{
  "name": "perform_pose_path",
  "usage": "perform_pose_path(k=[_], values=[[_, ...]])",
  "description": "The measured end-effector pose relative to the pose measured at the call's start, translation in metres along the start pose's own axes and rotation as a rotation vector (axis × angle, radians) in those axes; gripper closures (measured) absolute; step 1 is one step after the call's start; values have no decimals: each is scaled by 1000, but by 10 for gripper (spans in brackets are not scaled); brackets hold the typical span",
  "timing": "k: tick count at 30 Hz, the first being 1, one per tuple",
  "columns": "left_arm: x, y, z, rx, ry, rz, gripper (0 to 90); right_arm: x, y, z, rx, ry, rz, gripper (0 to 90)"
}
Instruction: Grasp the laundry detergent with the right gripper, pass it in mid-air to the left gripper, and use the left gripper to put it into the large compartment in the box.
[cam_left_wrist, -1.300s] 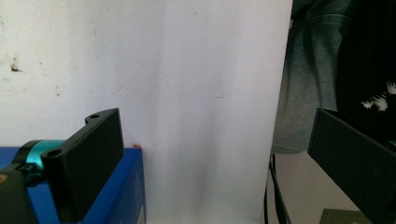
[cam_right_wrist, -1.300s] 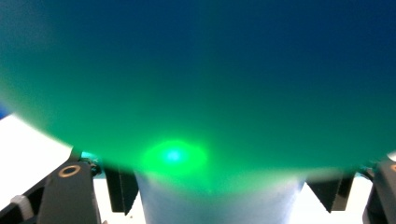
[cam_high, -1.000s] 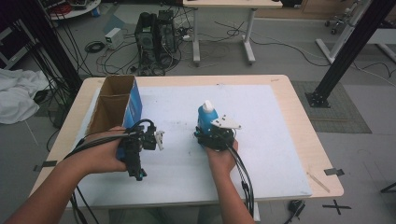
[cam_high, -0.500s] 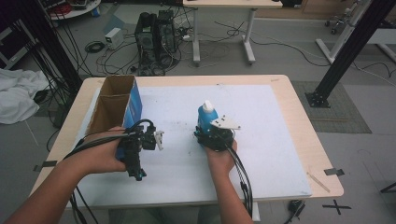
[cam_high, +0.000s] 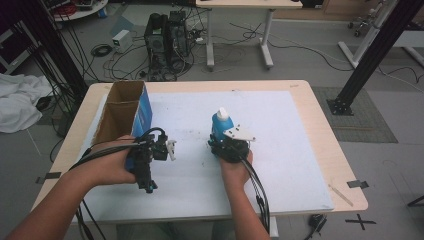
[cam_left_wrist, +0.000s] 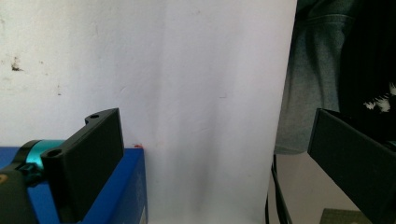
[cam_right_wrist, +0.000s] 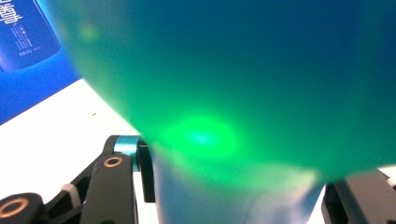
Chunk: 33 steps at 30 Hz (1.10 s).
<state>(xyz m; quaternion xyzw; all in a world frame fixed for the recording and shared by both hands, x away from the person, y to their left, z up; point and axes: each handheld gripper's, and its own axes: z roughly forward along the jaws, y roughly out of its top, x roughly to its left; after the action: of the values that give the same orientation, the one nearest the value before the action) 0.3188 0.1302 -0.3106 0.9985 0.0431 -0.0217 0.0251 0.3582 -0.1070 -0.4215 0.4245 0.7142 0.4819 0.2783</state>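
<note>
White sheet (cam_high: 280, 150) covers wooden table (cam_high: 327, 150). Beyond table: computer tower (cam_high: 167, 42) among floor cables, white-legged desk (cam_high: 237, 30). White cloth (cam_high: 17, 102) heaped on floor left.

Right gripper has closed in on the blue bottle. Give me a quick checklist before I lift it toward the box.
1. Grip: right gripper jaws have just been closing, blue bottle between them, pads at its sides: ok.
2. Bottle upright, white cap on top: ok.
3. Cardboard box open at the top: ok.
4. Left gripper open, holding nothing: ok.
5. Left gripper sits between bottle and box, in the path: not ok.
6. Grip firm enough to lift: cannot tell.
</note>
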Motion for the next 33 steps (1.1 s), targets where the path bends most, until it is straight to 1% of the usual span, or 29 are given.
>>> perform_pose_path(k=[2, 6, 7, 8, 11, 13, 15, 16, 17, 19, 20, 21, 22, 23, 24, 25, 26, 27, 28, 29, 30, 31, 32, 33], values=[[0, 1, 1, 2, 1, -4, 35, 1, 0, -1, 3, -1, -5, 443], [0, 2, 0, 9, 3, 0, 35, 0, -1, -1, -9, 0, -4, 453], [0, 2, -1, 10, 3, 3, 35, 0, -1, -2, -6, 7, 3, 455], [0, 2, -2, 8, 2, 1, 35, -2, 0, -2, -4, 24, 2, 456], [0, 2, -4, 7, 13, -1, 35, -4, 0, -4, -5, 35, 2, 457], [1, 3, -6, 5, 15, -2, 35, -6, 2, -8, -9, 58, -4, 458], [2, 4, -7, 7, 13, -3, 35, -7, 3, -9, -12, 61, -6, 459], [2, 6, -8, 5, 15, -3, 36, -10, 6, -13, -14, 88, -13, 459], [2, 6, -8, 5, 15, -3, 35, -10, 6, -13, -14, 88, -13, 459], [2, 7, -10, 5, 12, -3, 35, -13, 9, -17, -21, 106, -30, 458], [3, 9, -11, 4, 17, -2, 35, -14, 10, -19, -19, 117, -34, 458], [3, 9, -11, 1, 20, -7, 35, -15, 12, -21, -19, 132, -43, 458], [3, 10, -12, 6, 17, -1, 35, -18, 16, -24, -21, 163, -58, 458], [4, 11, -13, 6, 18, -2, 35, -18, 16, -24, -21, 163, -58, 458], [4, 12, -14, 6, 23, 0, 35, -19, 18, -27, -17, 185, -60, 458], [4, 13, -15, 4, 24, 0, 35, -20, 22, -29, -20, 214, -74, 458], [4, 14, -16, 4, 26, 0, 35, -21, 24, -31, -17, 234, -89, 458], [4, 15, -18, 5, 26, 2, 35, -20, 30, -35, -12, 276, -119, 457], [4, 15, -19, 10, 28, 2, 35, -20, 31, -37, -9, 287, -140, 457], [5, 16, -20, 7, 26, 0, 35, -20, 31, -37, -9, 287, -140, 457], [5, 17, -23, 8, 36, 1, 35, -19, 36, -40, -7, 318, -170, 457], [5, 17, -23, 8, 36, 1, 35, -19, 36, -40, -7, 318, -170, 457], [6, 18, -25, 12, 37, 4, 35, -19, 39, -44, 0, 373, -183, 457], [6, 19, -26, 15, 37, 3, 35, -19, 39, -44, 0, 373, -183, 457]])
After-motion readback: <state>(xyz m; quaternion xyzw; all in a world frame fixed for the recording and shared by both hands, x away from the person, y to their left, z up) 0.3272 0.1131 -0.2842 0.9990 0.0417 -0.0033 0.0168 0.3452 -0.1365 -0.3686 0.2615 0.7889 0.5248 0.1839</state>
